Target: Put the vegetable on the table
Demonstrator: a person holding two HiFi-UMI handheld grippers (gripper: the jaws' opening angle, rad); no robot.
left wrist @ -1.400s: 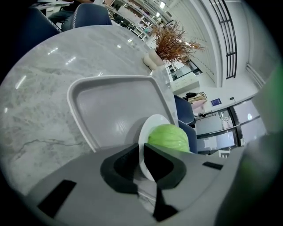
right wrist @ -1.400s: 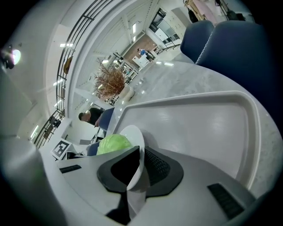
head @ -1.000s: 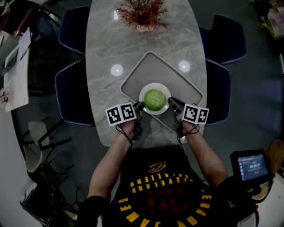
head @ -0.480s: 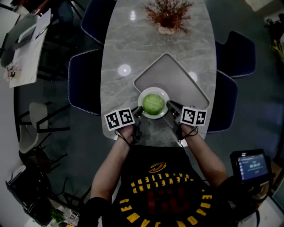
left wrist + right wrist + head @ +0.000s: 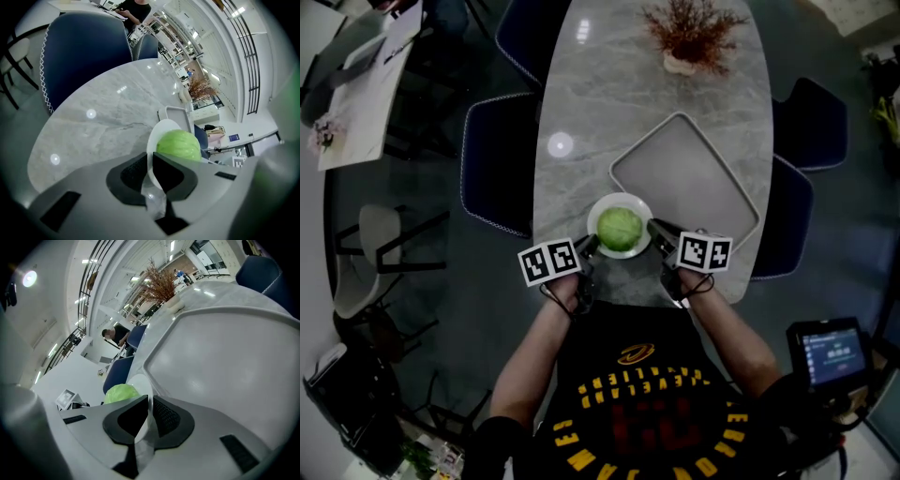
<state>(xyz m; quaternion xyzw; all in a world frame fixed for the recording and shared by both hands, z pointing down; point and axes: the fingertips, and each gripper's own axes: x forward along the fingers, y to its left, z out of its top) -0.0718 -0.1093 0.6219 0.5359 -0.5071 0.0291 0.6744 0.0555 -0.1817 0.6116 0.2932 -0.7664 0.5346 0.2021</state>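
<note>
At the near end of the marble surface [image 5: 609, 103], just left of the grey tray [image 5: 684, 178], a white plate [image 5: 605, 208] carries a round green cabbage [image 5: 620, 228]. The left tool [image 5: 587, 246] is clamped on the plate's left rim and the right tool [image 5: 655, 229] on its right rim, each nipping the thin rim between dark pads [image 5: 132, 173]. I cannot tell whether the plate's underside touches the stone. The step in hand looks like setting the plate down clear of the tray. To do it well, both tools should lower together and level, since the cabbage sits loose and would likely roll if one side dips. The spot is close to the surface's edge, so a place a little further in seems safer. Neither tool should part until the plate rests flat; then each can draw straight outward.
</note>
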